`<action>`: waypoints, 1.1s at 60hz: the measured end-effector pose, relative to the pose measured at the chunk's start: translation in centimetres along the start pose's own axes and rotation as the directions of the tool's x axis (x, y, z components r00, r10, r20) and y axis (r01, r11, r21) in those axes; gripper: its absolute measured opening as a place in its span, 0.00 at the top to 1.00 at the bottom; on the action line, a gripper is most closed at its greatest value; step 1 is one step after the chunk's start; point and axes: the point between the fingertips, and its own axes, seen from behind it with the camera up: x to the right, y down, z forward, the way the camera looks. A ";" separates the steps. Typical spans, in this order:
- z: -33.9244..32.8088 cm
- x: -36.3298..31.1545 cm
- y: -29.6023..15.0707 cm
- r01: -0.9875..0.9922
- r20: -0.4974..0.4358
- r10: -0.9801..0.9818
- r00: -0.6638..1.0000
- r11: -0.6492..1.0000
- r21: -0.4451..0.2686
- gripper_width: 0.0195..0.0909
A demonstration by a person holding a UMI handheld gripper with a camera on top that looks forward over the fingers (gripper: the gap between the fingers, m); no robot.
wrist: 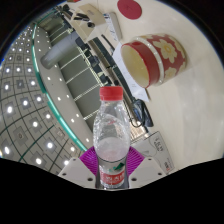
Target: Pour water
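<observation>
- While the gripper (111, 168) is clenched on a clear plastic water bottle (110, 140), both purple pads (93, 160) press the bottle's lower body at the red label band, so the grasp looks firm on either side
- Standing upright between the fingers, the bottle has its long axis running straight away from the gripper, and its red cap (111, 95) is on
- Beyond the bottle and off to the right sits a red and cream patterned cup (152, 58), which lies tipped in this wide view with its open mouth turned toward the left; it is well apart from the bottle's cap
- Judging from the task, the cup is the likely target, so the relation that matters is this: the cup lies ahead and to the right of the bottle's neck, and the bottle's axis would have to swing rightward and tilt toward that opening
- With the cap apparently in place, no water can leave yet, so I judge pouring has not begun
- Under the cup lies pale paper or cloth on the tabletop (120, 30); a dark tufted surface with bright studs (30, 110) fills the left side
</observation>
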 end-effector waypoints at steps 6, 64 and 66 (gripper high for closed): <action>0.5 1.2 -1.2 -0.048 -0.014 0.049 0.999 0.999 0.012 0.83; -4.9 -17.3 -17.2 0.886 -0.237 -0.856 -0.459 -0.419 -0.200 0.82; -5.2 -16.4 -18.8 0.874 -0.243 -0.844 -0.479 -0.430 -0.227 0.82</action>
